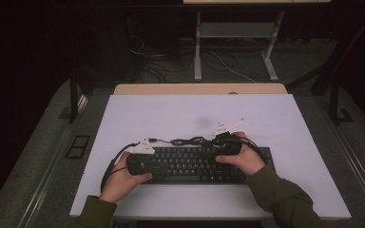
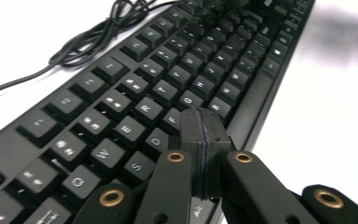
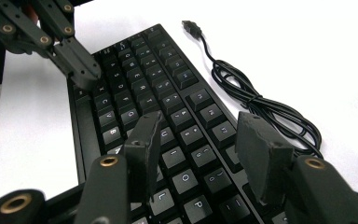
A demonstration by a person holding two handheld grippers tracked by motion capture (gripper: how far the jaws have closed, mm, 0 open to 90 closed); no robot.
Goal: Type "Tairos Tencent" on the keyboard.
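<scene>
Lying flat near the front edge of the white counter [image 1: 285,118], a black keyboard [image 1: 195,164] stretches between the person's two hands. Its black cable [image 1: 190,140] is loosely coiled on the counter just behind the keyboard, with the plug end [image 3: 192,27] lying free on the white surface.

The left hand [image 1: 121,183] holds the left gripper [image 2: 200,140] over the left end of the keyboard. In the left gripper view its fingers [image 2: 191,130] are pressed together with nothing between them, their tips hovering over or resting at the letter keys near the front rows; whether they touch a key is hard to tell.

The right hand [image 1: 244,159] holds the right gripper [image 3: 198,154] over the right part of the keyboard. In the right gripper view its fingers [image 3: 144,149] stand well apart, spread above the keys with nothing between them. The left gripper also appears farther off at the top left of that view, its closed tip down at the keyboard's far end.

A sleeve [image 1: 285,202] covers the right forearm.
</scene>
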